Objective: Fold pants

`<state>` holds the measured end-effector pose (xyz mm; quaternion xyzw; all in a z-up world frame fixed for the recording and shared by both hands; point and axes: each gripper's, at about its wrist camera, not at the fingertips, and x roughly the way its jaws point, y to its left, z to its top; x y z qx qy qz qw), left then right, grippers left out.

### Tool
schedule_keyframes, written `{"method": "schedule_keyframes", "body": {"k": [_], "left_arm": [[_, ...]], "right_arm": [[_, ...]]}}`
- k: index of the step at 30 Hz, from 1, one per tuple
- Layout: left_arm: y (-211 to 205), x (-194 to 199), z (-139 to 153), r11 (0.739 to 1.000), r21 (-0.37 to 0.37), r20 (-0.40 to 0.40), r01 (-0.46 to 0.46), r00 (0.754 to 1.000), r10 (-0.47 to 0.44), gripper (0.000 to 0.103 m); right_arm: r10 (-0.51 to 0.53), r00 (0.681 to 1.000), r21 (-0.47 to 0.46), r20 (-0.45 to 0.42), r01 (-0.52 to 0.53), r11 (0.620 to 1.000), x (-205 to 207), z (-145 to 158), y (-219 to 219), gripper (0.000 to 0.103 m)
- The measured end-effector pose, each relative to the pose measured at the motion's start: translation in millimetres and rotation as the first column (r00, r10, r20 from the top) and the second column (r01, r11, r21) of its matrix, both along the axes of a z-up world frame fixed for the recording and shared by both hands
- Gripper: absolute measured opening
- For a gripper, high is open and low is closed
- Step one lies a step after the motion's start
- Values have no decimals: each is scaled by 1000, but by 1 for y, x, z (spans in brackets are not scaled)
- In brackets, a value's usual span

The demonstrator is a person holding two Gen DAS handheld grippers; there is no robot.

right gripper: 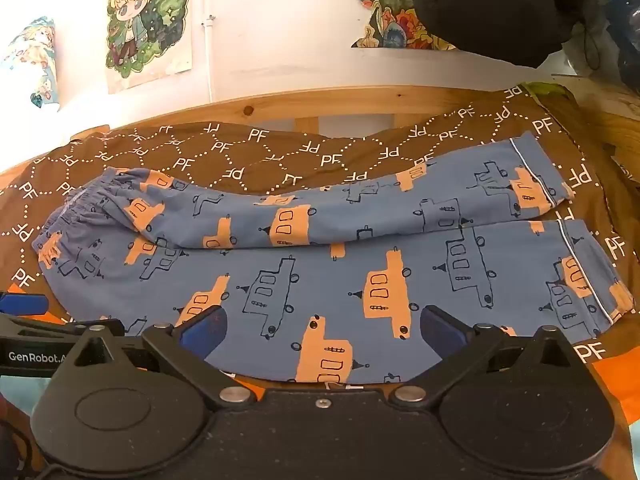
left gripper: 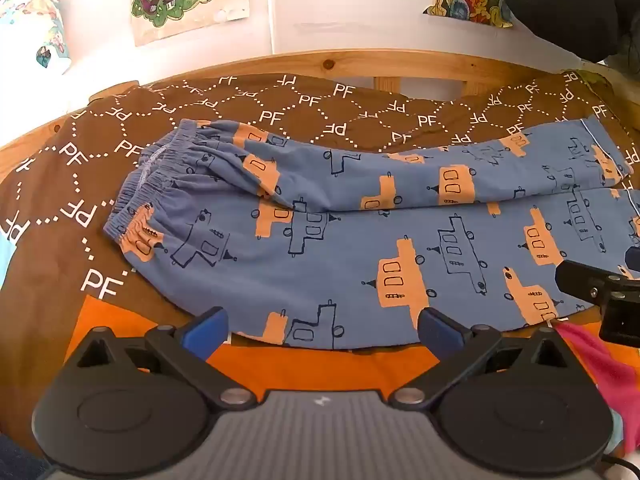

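blue pajama pants (left gripper: 360, 256) with orange boat print flat on brown PF-print bedspread (left gripper: 280, 108), left gripper (left gripper: 322, 330) spread wide at near edge, right gripper (right gripper: 323, 330) spread wide over lower leg

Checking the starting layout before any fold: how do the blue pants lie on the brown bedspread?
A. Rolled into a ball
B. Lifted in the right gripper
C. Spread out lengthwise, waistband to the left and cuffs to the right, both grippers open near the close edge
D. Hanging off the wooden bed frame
C: the pants lie flat, waistband left and cuffs right; left gripper and right gripper are open and empty.
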<state>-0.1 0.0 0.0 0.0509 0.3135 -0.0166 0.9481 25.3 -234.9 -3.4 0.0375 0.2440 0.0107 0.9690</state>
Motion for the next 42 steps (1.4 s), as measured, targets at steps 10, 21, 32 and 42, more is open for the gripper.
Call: {"method": "schedule_keyframes", "body": {"k": [10, 21, 32, 42], "left_arm": [[0, 0, 0, 1000, 1, -1, -2, 1000, 2, 103], [3, 1, 0, 1000, 5, -1, 7, 1000, -7, 103], [0, 1, -1, 1000, 17, -3, 0, 1000, 0, 103], [0, 2, -4, 1000, 24, -11, 5, 1000, -5, 103]], "right_arm": [[2, 1000, -8, -9, -2, 1000, 0, 0, 1, 102], [-9, 1000, -1, -15, 9, 1000, 0, -1, -2, 102], [-11, 999, -6, -46, 11, 1000, 3, -5, -3, 102], [-21, 998, -2, -56, 21, 1000, 4, -5, -6, 102]]}}
